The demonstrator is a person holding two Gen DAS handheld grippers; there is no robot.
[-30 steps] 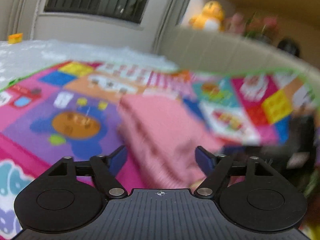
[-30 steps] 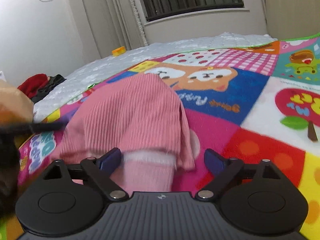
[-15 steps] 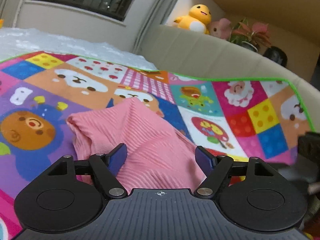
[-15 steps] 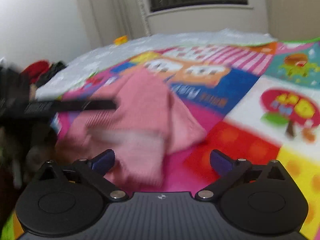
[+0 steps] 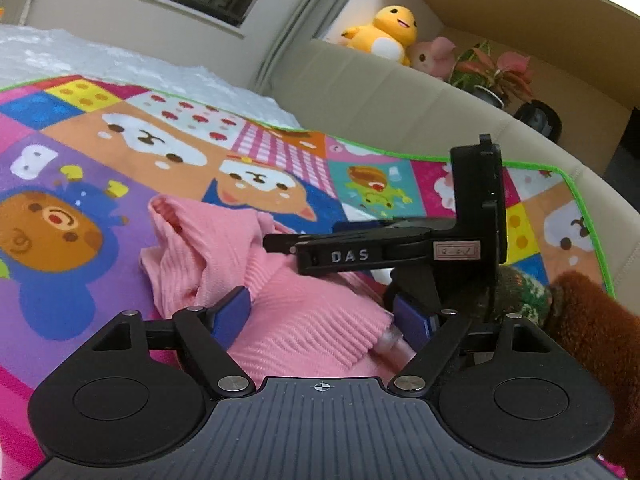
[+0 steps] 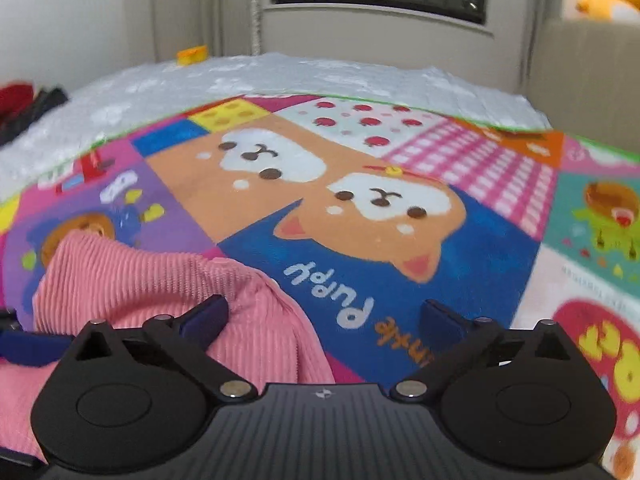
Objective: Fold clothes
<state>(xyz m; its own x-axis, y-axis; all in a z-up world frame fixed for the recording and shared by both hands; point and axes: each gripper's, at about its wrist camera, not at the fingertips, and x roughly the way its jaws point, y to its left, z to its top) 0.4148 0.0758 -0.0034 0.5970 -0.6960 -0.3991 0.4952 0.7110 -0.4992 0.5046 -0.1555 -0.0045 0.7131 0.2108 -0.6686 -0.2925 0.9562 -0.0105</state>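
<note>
Both tongs are matte black, with ribbed bodies, round side discs, silver screws and blue finger pads [image 5: 231, 314]. The right tongs [image 5: 280, 240] carry white "DAS" lettering. A fuzzy rust-brown sleeve [image 5: 592, 320] with a green patterned cuff shows at the right.

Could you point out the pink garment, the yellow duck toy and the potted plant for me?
pink garment [image 5: 304, 320]: left wrist view, on the ribbed cloth between the fingers.
yellow duck toy [image 5: 386, 34]: left wrist view, on its body, up on the ledge.
potted plant [image 5: 500, 72]: left wrist view, on its reddish leaves.
</note>
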